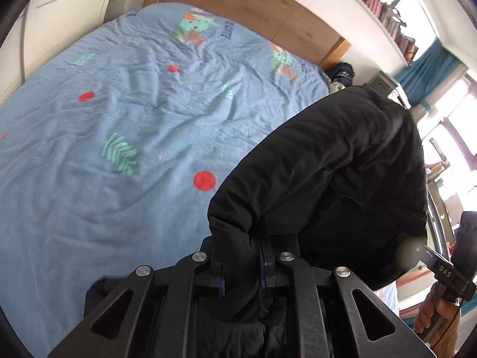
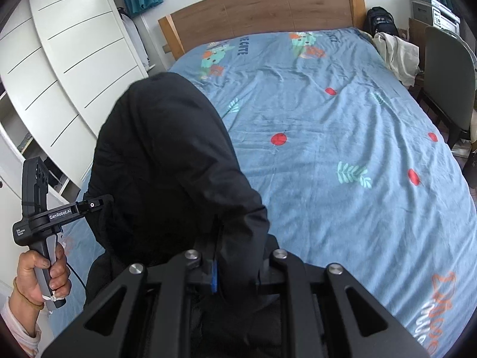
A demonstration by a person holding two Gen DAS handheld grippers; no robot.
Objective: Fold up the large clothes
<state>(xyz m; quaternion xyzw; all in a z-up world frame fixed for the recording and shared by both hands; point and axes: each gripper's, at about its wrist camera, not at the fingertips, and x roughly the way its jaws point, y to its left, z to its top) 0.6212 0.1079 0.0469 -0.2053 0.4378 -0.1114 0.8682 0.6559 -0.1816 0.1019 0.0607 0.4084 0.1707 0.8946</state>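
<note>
Above a bed spread with a blue patterned sheet [image 2: 342, 179], a black jacket [image 1: 328, 173] is hanging bunched between two handheld tools. The left gripper [image 1: 241, 271] is pinching a thick fold of it, jaws nearly together. The right gripper [image 2: 235, 271] is clamping another fold, fabric filling its narrow gap.

A large black garment [image 1: 328, 161], thick and matte like a padded jacket, hangs bunched above the blue patterned bedspread [image 1: 119, 179], raised off it rather than spread flat. Its fabric drapes in heavy rounded folds, one hump rising toward the headboard side [image 2: 167, 137], and its near edges are gathered low in both wrist views
</note>
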